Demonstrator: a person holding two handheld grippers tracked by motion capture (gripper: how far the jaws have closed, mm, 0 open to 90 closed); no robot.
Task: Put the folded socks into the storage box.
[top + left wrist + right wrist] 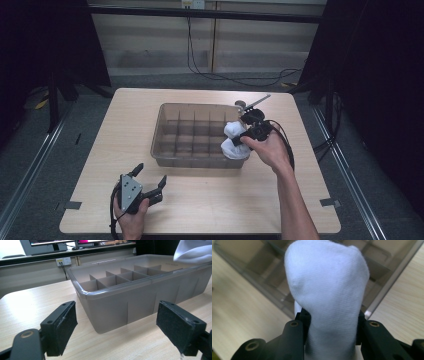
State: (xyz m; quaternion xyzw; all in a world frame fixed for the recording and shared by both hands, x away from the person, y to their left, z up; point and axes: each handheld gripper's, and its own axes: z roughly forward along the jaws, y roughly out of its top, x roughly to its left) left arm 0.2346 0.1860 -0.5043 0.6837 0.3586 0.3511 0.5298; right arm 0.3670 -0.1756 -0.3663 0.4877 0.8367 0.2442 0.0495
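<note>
Holding a rolled white sock (pixel 327 290), the right gripper (pixel 248 131) has its jaws clamped on the bundle's lower part; both pads press into the knit from either side, and the rounded end bulges out past the jaw tips. Judged light, soft and compressible, not fragile; the fabric gives some friction, so slip risk looks low, though a loose roll could unwind if gripped near an end. Best hold: across the thick middle, as now.

In the high view the sock hangs beyond the jaw tips, over the near right corner of the grey divided bin (pixel 165 150), above its rim and not yet in a compartment. Which cell lies directly under it I cannot tell.

Left gripper (pixel 148 182) rests on the wooden table (pixel 210 200), jaws wide apart, nothing between them, bin wall just ahead of it.
</note>
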